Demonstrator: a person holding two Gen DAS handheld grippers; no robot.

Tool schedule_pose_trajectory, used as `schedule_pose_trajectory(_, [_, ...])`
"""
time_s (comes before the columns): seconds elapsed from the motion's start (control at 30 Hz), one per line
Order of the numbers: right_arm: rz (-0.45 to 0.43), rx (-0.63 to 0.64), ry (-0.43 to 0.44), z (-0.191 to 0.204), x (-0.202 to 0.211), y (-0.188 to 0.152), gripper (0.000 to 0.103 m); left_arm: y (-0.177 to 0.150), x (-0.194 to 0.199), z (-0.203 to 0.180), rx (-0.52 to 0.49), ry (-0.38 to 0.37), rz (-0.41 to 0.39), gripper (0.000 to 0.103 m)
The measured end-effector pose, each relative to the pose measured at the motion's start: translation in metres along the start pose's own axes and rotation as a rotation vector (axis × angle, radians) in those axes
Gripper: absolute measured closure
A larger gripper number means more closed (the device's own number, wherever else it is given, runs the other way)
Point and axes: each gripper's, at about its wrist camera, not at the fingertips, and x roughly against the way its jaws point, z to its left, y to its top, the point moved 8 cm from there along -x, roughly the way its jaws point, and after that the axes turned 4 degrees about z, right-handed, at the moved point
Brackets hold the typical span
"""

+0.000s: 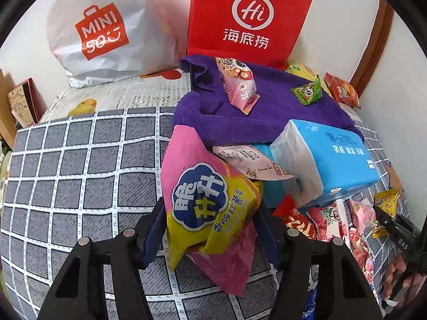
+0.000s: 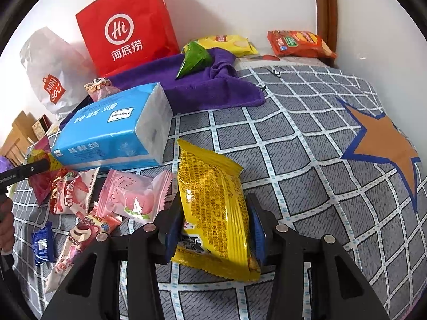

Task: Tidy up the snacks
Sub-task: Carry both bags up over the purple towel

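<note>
bed (image 2: 307, 138) in grey checked cover, purple towel (image 2: 192, 90), red paper bag (image 2: 128, 26), white bag (image 1: 106, 32), loose snack packets (image 2: 133, 194) lying on it

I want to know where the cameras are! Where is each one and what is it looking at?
Left wrist view: sits on the left claw, looking down at a pink and yellow snack bag between its fingers; the right claw and some fingers show at the right edge.
Right wrist view: sits on the right claw, looking down at a yellow snack packet between its fingers; a hand shows at the left edge.
Both see the blue tissue pack, purple towel and red paper bag.
</note>
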Motion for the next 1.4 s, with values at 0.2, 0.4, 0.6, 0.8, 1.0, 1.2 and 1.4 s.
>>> schedule_pose_trajectory(0.2, [0.002,0.015,-0.003,0.001,-0.003,0.001,0.058,-0.001,-0.001,-0.002,-0.009,0.022,-0.025,0.043])
schedule_pose_trajectory(0.4, [-0.002,-0.006,0.024,-0.002,-0.002,0.001,0.061,-0.002,0.000,-0.004,-0.054,0.046,-0.018,0.044])
schedule_pose_trajectory(0.6, [0.018,-0.026,0.027,-0.004,0.003,0.004,0.063,0.000,0.008,0.003,-0.009,0.016,0.007,0.045])
schedule_pose_trajectory(0.8, [-0.038,-0.027,0.032,-0.003,0.031,0.020,0.063,0.005,0.029,0.001,0.001,0.016,-0.018,0.045])
schedule_pose_trajectory(1.0, [-0.085,-0.007,0.043,0.005,0.057,0.036,0.063,0.012,0.051,-0.007,-0.013,0.025,-0.048,0.045])
schedule_pose_trajectory(1.2, [-0.114,0.020,0.032,0.015,0.074,0.059,0.063,0.023,0.065,-0.023,-0.020,-0.001,-0.061,0.045])
schedule_pose_trajectory(1.4, [-0.142,0.042,0.040,0.034,0.083,0.084,0.063,0.039,0.078,-0.048,-0.054,-0.022,-0.081,0.045])
